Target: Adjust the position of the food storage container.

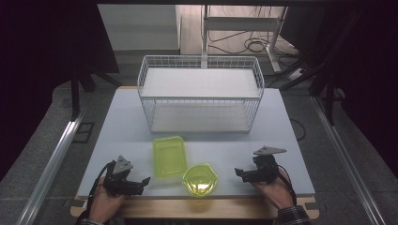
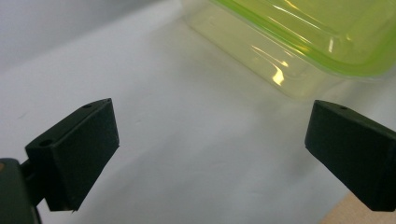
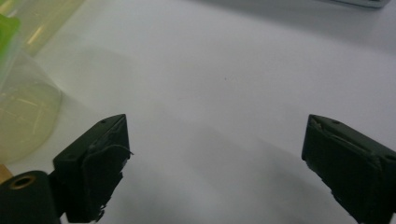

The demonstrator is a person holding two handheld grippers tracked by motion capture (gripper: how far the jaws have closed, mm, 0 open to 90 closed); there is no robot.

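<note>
btwn grippers: rect container (image 1: 169,156) + round container (image 1: 200,180) block | table (image 1: 263,126) free ahead | basket (image 1: 201,93) rear

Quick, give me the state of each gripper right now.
Left gripper: open, holding nothing, aimed at the rectangular yellow-green container.
Right gripper: open, holding nothing, over bare table.

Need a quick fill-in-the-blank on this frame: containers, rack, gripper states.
1. Both containers, rectangular and round, are coloured ____.
2. The wire rack stands ____ the containers, farther from the person.
3. The left gripper and right gripper both have jaws that are ____.
4. The round container lies nearer the table's ____ edge.

Missing words: yellow-green; behind; open; front
</note>
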